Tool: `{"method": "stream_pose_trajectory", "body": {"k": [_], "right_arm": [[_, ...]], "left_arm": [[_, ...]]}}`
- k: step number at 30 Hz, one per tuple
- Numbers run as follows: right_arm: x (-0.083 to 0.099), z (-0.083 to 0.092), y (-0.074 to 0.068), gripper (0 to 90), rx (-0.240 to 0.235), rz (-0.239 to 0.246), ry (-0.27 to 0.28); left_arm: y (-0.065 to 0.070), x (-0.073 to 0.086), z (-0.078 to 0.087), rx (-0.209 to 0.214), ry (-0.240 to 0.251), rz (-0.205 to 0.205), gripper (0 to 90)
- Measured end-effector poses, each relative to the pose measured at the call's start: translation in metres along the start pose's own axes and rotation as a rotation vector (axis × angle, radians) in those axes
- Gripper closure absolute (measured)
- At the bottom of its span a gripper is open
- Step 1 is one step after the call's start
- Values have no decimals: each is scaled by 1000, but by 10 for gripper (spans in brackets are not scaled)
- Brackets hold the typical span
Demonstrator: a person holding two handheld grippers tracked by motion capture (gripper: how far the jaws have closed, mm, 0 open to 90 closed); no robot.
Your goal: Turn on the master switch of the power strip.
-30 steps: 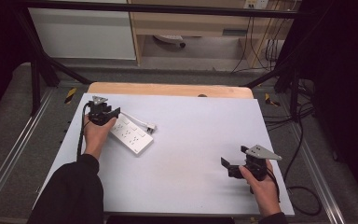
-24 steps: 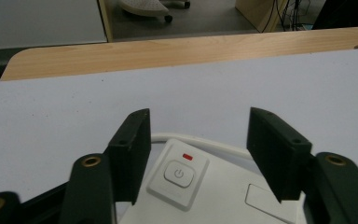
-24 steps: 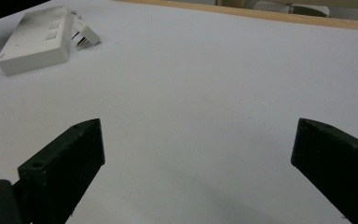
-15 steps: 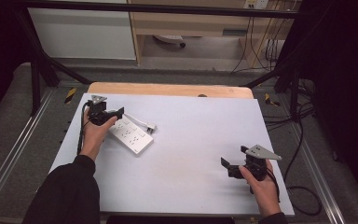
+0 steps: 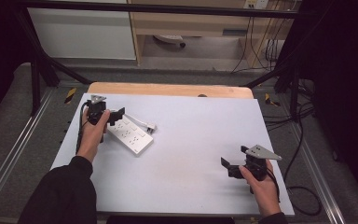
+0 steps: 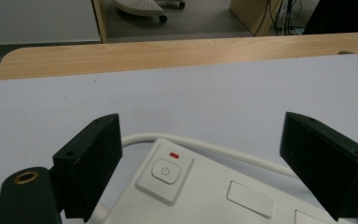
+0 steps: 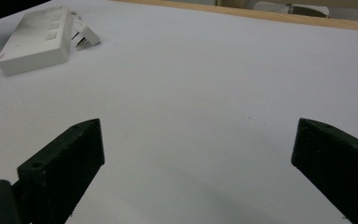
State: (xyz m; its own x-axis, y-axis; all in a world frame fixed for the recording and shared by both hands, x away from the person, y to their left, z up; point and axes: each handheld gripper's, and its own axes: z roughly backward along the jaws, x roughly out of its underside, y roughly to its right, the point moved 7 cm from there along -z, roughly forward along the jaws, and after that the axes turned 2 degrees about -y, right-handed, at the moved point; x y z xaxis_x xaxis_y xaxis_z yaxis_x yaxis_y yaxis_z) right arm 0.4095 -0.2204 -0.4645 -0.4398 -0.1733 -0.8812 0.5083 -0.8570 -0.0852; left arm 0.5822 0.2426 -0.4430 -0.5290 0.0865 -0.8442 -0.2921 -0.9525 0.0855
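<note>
Power strip (image 5: 129, 135) on table (image 5: 191, 154) left, plug (image 5: 151, 126) just beside it

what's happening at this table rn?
A person holds a two-jaw gripper in each hand. The left gripper sits over the button end of a flat white plastic power strip on the pale table; its jaws have just been opening and don't press it. The right gripper rests open, apart.

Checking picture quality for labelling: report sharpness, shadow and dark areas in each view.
High view: table evenly lit, surroundings dark. Left gripper view: power strip crisp, jaws near the lens soft. Right gripper view: faint shadow on the table ahead of the jaws, power strip sharp.
</note>
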Motion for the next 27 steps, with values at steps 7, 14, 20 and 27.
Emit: {"method": "stream_pose_trajectory", "body": {"k": [7, 14, 20, 27], "right_arm": [[0, 0, 0, 30, 0, 1, 0], [0, 0, 0, 30, 1, 2, -1], [0, 0, 0, 30, 2, 4, -2], [1, 0, 0, 30, 2, 7, -6]], "left_arm": [[11, -5, 15, 41, 14, 4, 119], [25, -2, 32, 93, 24, 5, 88], [33, 5, 49, 114, 21, 15, 80], [42, 14, 67, 123, 28, -3, 80]]}}
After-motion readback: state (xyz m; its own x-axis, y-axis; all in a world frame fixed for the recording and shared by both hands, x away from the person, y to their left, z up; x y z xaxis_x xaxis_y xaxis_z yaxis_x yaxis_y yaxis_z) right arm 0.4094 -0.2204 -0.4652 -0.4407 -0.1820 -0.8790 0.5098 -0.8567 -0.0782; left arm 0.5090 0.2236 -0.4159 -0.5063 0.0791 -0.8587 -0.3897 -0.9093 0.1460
